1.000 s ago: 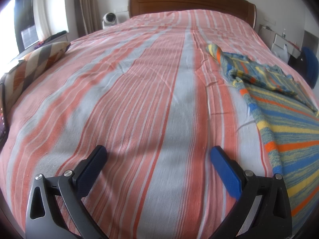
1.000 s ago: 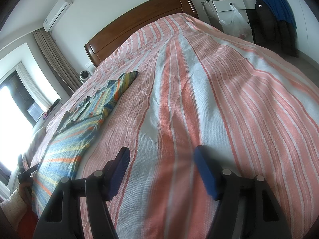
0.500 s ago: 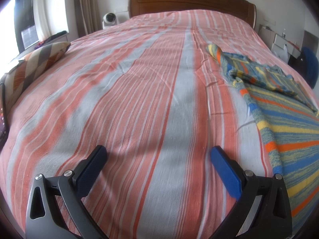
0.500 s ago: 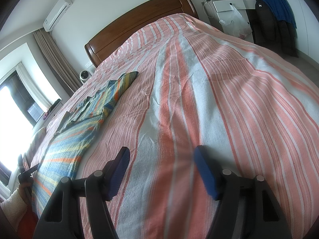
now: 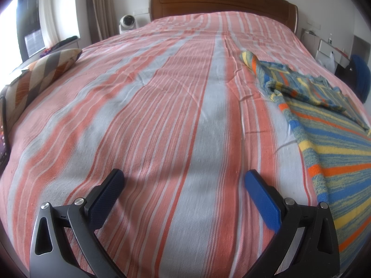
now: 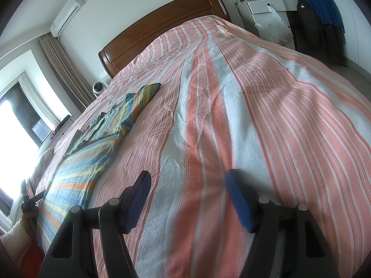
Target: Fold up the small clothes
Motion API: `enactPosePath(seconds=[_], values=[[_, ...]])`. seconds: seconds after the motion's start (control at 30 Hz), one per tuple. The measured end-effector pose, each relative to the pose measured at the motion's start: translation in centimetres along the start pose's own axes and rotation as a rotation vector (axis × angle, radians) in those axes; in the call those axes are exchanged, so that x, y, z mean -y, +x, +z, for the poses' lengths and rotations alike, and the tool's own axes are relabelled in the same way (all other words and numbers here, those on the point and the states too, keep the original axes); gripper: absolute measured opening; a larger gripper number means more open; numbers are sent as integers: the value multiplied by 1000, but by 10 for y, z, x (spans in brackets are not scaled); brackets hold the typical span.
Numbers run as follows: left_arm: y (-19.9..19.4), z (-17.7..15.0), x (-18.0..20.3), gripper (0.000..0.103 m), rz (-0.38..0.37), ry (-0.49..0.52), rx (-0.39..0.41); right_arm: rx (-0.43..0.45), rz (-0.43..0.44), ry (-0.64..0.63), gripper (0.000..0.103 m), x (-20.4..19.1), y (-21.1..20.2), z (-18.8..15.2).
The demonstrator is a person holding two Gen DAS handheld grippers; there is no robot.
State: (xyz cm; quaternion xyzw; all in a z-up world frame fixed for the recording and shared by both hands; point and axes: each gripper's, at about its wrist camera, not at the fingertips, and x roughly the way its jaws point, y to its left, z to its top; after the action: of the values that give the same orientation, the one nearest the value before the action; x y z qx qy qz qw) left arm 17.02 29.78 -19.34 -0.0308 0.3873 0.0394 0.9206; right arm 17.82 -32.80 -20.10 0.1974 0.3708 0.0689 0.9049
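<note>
A knitted garment striped in blue, yellow, orange and grey-green [image 5: 329, 125] lies flat on the bed's cover of salmon, white and pale grey woven stripes [image 5: 162, 115], between the two hands. Seen from the left gripper [image 5: 183, 185], it lies off to the right and runs from just beside the near right finger away toward the dark wooden headboard [image 5: 222, 0]. Seen from the right gripper [image 6: 187, 192], the same garment [image 6: 92, 153] lies off to the left, well clear of the fingers. Its long axis follows the bed's stripes, head to foot. The near part is spread smooth. The far part looks already turned over on itself, with a sleeve-like tip pointing to the headboard and a rumpled ridge where the layers meet. The left gripper looks the nearer of the two to its edge.

Both grippers hang over bare cover with their blue-padded jaws wide apart and nothing between them. Any reach has to go inward, the left toward its right, the right toward its left. A sleeve of fluffy white fabric [image 6: 14, 238] shows at the lower left of the right view. A cushion with brown, grey and cream diamonds [image 5: 44, 69] rests at the bed's left side.
</note>
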Motion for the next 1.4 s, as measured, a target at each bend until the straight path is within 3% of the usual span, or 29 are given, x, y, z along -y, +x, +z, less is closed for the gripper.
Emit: enactPosePath(seconds=[0.5,0.6,0.73,0.8,0.87,0.97,1.07,1.2,1.27,1.3,1.33,1.4], values=[[-3,3,-6,103,-10,-7,4,-11,-16,-9,67,-2,0,0],[-8,4,-12,103,-54,-16,-18,-49,-36,-11,68,-5,2,4],[-34,4,-28,101,-213,-106,-130,-187,-152,-48,67,-34,-5,20],[-55,-8,-24,101,-332,-106,-205,-242,-72,-104,67,-65,-27,17],[-79,-35,-6,102,-400,-33,-301,-308,-16,-182,67,-96,-46,4],[-93,-72,19,97,-396,46,-406,-446,43,-266,67,-138,-71,-37],[-102,-86,46,81,-303,163,-409,-542,86,-227,65,-149,-77,-75],[-98,-86,62,59,-285,195,-440,-571,36,-127,50,-136,-66,-106],[-95,-87,69,39,-285,229,-457,-598,38,-103,37,-132,-57,-114],[-94,-87,69,7,-300,224,-466,-609,33,-101,15,-130,-52,-117],[-91,-86,68,3,-332,201,-490,-617,30,-103,4,-129,-49,-117],[-90,-84,61,3,-378,146,-504,-610,55,-82,4,-128,-51,-112]])
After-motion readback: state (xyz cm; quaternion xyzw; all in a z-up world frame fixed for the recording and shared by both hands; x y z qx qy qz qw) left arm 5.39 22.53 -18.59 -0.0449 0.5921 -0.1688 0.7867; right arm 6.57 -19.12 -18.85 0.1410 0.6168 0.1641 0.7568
